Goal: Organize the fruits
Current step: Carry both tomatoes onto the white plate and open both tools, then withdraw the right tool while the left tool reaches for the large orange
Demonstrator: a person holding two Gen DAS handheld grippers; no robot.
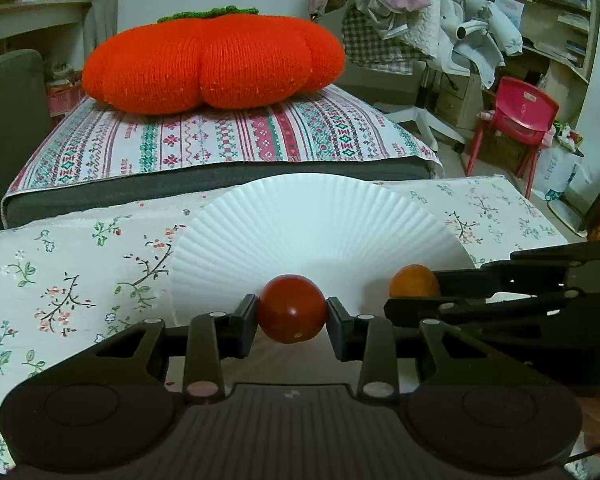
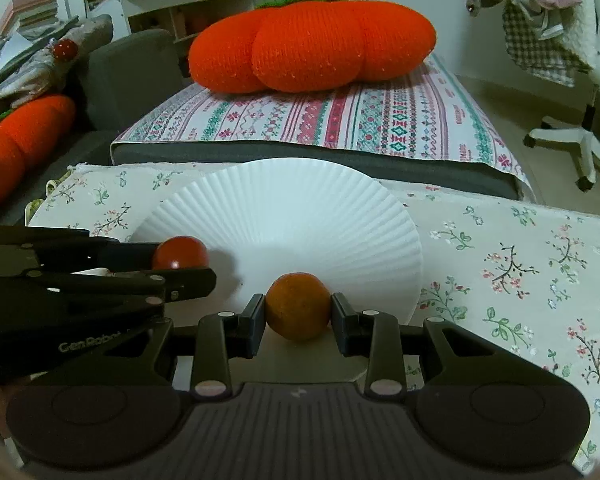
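Observation:
My left gripper [image 1: 292,310] is shut on a red tomato [image 1: 292,308] and holds it over the near edge of a white fluted paper plate [image 1: 308,216]. My right gripper [image 2: 298,308] is shut on a small orange fruit [image 2: 298,306] over the same plate [image 2: 284,204]. In the left wrist view the orange fruit [image 1: 414,280] and the right gripper [image 1: 414,292] show at the right. In the right wrist view the tomato [image 2: 180,252] and the left gripper [image 2: 180,258] show at the left. The two grippers are side by side.
The plate lies on a floral tablecloth [image 1: 60,280]. Behind it is a bench with a striped patterned cover [image 1: 220,140] and a big orange knitted pumpkin cushion [image 1: 212,60]. A red plastic chair [image 1: 516,116] and an office chair with clothes [image 1: 432,40] stand at the right.

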